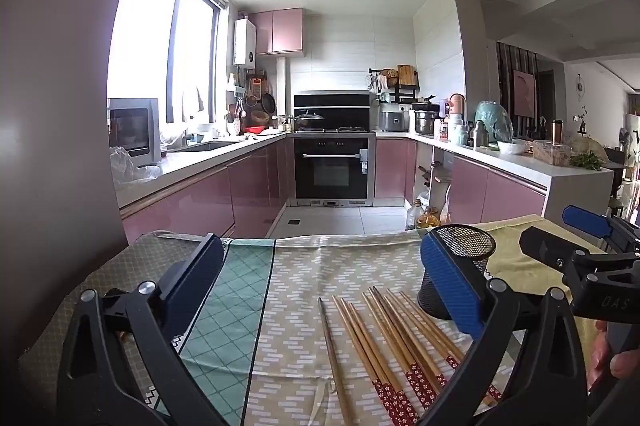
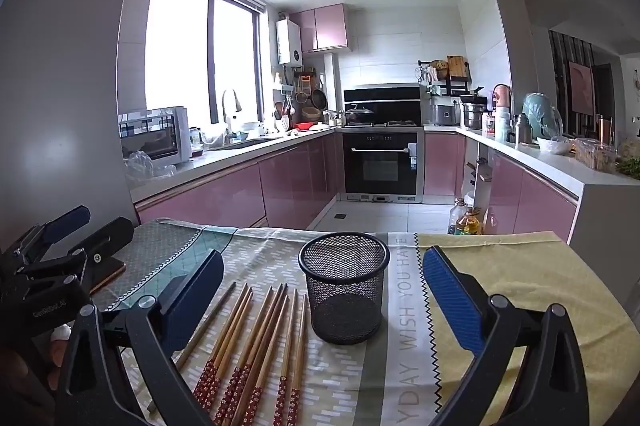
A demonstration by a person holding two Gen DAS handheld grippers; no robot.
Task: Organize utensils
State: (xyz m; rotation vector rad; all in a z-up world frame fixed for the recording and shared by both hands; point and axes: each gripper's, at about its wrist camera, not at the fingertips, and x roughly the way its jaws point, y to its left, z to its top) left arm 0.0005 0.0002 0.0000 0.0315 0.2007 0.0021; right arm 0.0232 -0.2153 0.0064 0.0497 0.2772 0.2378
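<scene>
Both claws wide open, empty: left gripper [image 1: 320, 290], right gripper [image 2: 324, 298]. Bamboo chopsticks [image 2: 256, 350] fanned loose on tablecloth [image 2: 500, 266], just left of empty mesh holder [image 2: 344, 290]. Risks: pinching several at once, sticks rolling, light holder tipping on insert.

A: Grippers?
B: My left gripper [image 1: 320, 274] and right gripper [image 2: 322, 284] both gape wide, nothing held, side by side, tilted slightly down.
A: Hands?
B: Fingers [image 1: 614, 358] on right handle.

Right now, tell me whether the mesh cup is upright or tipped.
Upright: the mesh cup stands on its base, its open rim facing up, empty inside.
</scene>
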